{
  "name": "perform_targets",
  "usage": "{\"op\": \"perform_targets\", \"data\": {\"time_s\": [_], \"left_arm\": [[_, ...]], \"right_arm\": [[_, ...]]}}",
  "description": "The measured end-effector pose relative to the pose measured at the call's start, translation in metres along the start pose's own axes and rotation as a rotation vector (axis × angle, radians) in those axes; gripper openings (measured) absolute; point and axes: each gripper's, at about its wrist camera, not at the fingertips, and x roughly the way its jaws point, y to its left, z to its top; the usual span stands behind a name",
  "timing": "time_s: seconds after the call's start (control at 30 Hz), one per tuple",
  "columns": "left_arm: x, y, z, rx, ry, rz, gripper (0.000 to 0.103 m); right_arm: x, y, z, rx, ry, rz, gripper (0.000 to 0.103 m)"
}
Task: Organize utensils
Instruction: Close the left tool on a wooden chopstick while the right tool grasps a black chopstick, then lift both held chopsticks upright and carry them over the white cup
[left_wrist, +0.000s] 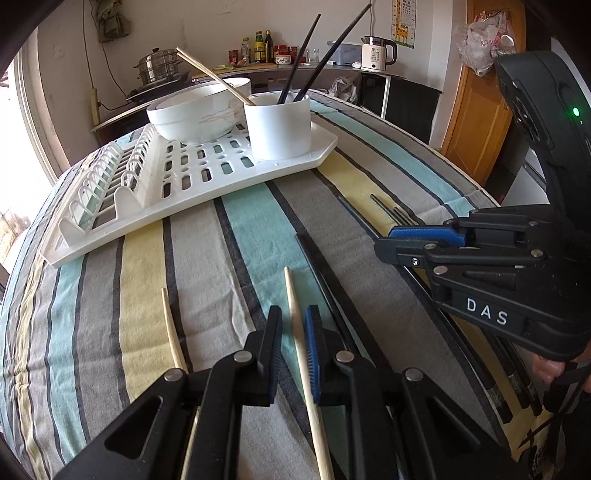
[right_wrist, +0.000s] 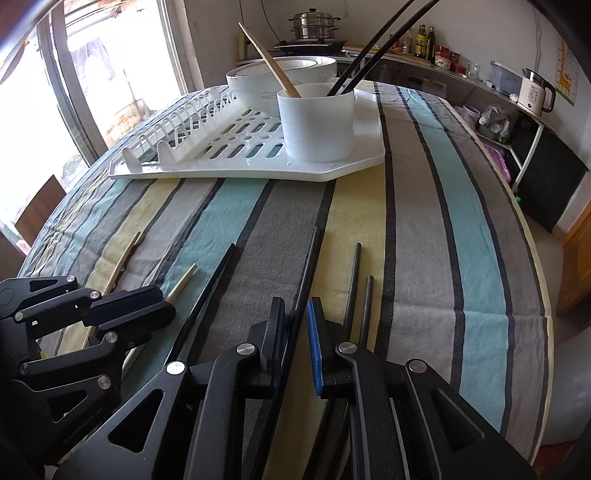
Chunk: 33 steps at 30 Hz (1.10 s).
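Left gripper: jaws part open, straddling a pale wooden chopstick lying flat on the striped tablecloth. The stick sits close to the blue-padded finger, with a gap to the other one. Not clamped, as far as I can tell. Its long axis runs nearly along the fingers, tip pointing away toward the white drying rack. A second wooden chopstick lies just to the left, roughly parallel.

Right gripper: jaws also part open, with a black chopstick running between them, again roughly in line with the fingers, tip toward the rack. No visible squeeze; I read it as lined up, not gripped. Another black chopstick lies to its left, and two shorter dark sticks just to its right.

Target, by my read: the white cup at the rack's near right corner. It already holds two wooden and two black chopsticks, leaning. A white bowl sits just behind-left of it.

Key relation: both sticks point at the cup, well apart from it, straight ahead of each gripper. In the right wrist view the left gripper sits beside the right one, so neither is clearly nearer the cup. Next step is probably to close, lift, tilt upright and drop in. Risk: colliding with the leaning sticks in the cup.
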Motion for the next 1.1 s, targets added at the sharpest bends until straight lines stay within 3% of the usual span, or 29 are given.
{"op": "perform_targets", "data": {"time_s": [0.27,0.5,0.77,1.1], "left_arm": [[0.001,0.007,0.0,-0.028,0.001,-0.006,0.008],[0.001,0.013,0.002,-0.063,0.008,-0.029,0.007],[-0.019,0.019,0.01,-0.085,-0.041,-0.041,0.007],[-0.078,0.029,0.028,-0.098,-0.184,-0.047,0.006]], "right_arm": [[0.005,0.008,0.008,-0.048,0.035,-0.049,0.011],[0.002,0.009,0.008,-0.027,0.022,-0.018,0.006],[-0.039,0.004,0.015,0.015,-0.106,0.024,0.006],[-0.107,-0.003,0.021,0.064,-0.296,0.062,0.005]]}}
